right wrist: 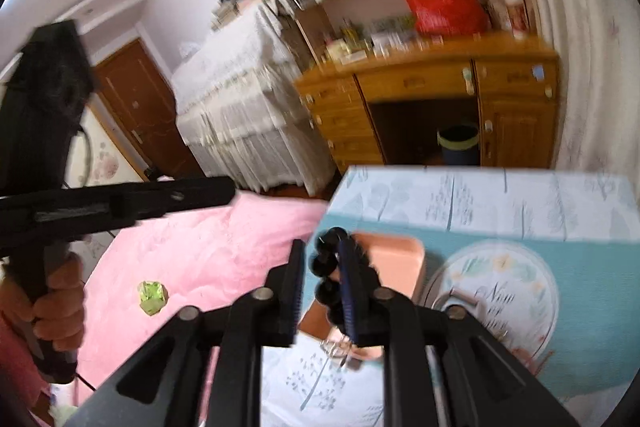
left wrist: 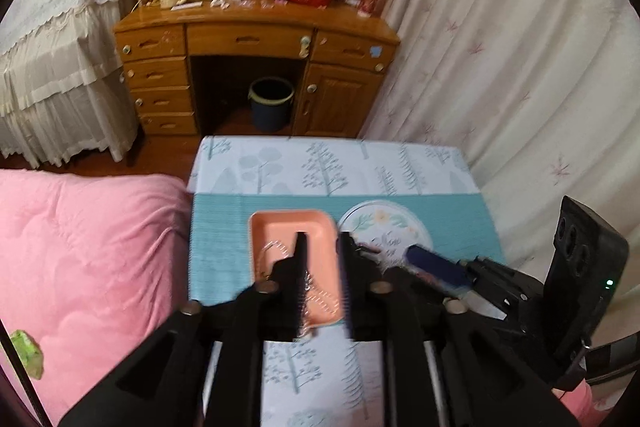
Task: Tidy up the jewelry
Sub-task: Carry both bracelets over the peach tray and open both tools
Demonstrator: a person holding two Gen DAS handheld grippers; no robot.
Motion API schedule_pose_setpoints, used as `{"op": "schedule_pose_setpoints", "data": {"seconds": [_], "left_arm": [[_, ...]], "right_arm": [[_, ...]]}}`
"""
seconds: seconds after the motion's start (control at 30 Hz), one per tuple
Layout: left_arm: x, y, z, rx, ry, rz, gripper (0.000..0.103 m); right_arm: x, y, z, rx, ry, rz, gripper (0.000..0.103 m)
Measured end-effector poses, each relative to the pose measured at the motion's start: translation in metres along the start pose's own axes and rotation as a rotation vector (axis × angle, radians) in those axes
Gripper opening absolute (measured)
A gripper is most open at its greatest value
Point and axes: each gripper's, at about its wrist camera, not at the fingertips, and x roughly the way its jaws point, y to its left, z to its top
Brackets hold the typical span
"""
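Left wrist view, far left: we see a pink quilt [left wrist: 84,247] with a small green scrap [left wrist: 28,353] lying on it. Just right of the quilt sits a table under a tree-print cloth [left wrist: 328,163] with a teal mat [left wrist: 224,247] across its middle. On the mat rests a pink tray [left wrist: 276,227]; a thin chain [left wrist: 324,301] lies in it, blurred, so we cannot tell its type. The left gripper [left wrist: 322,247] hangs over the tray, its jaws moderately parted with nothing between them. Right of the tray, touching or nearly touching its edge, lies a round floral plate [left wrist: 384,223]. At the right edge we note the right gripper [left wrist: 436,267] coming in over the plate.

Right wrist view, far left: a hand [right wrist: 60,311] grips the handle of the left gripper [right wrist: 224,193], which points right over the quilt [right wrist: 200,259]; we cannot tell its opening from here. The green scrap [right wrist: 152,297] lies on the quilt. Centre: the right gripper [right wrist: 322,259] has its jaws narrowed, and a black bead bracelet [right wrist: 326,263] sits between them, pressed against the right finger [right wrist: 350,291]; contact with the left finger is unclear. The bracelet hangs above the near-left corner of the tray [right wrist: 396,259]. The plate [right wrist: 516,291] lies to the right. A wooden desk [right wrist: 424,87] stands beyond.
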Motion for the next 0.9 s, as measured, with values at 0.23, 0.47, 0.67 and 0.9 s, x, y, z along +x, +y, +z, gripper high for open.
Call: {"op": "schedule_pose_setpoints", "data": {"seconds": [0.23,0.47,0.67,0.9], "left_arm": [[0.002,0.022,-0.009,-0.012,0.054,0.014,0.042],[0.016,0.026,-0.035,-0.001,0.092,0.010,0.071],[0.062,0.028,-0.090,0.015,0.193,0.041,0.072],[0.112,0.021,-0.158,0.022,0.231,0.079,0.072]], "right_arm": [[0.005,0.011,-0.016,-0.001,0.012,-0.047,0.052],[0.000,0.008,-0.036,0.050,0.039,-0.134,0.063],[-0.001,-0.010,-0.075,0.132,0.062,-0.257,0.067],[0.004,-0.055,-0.135,0.279,0.078,-0.502,0.068]]}}
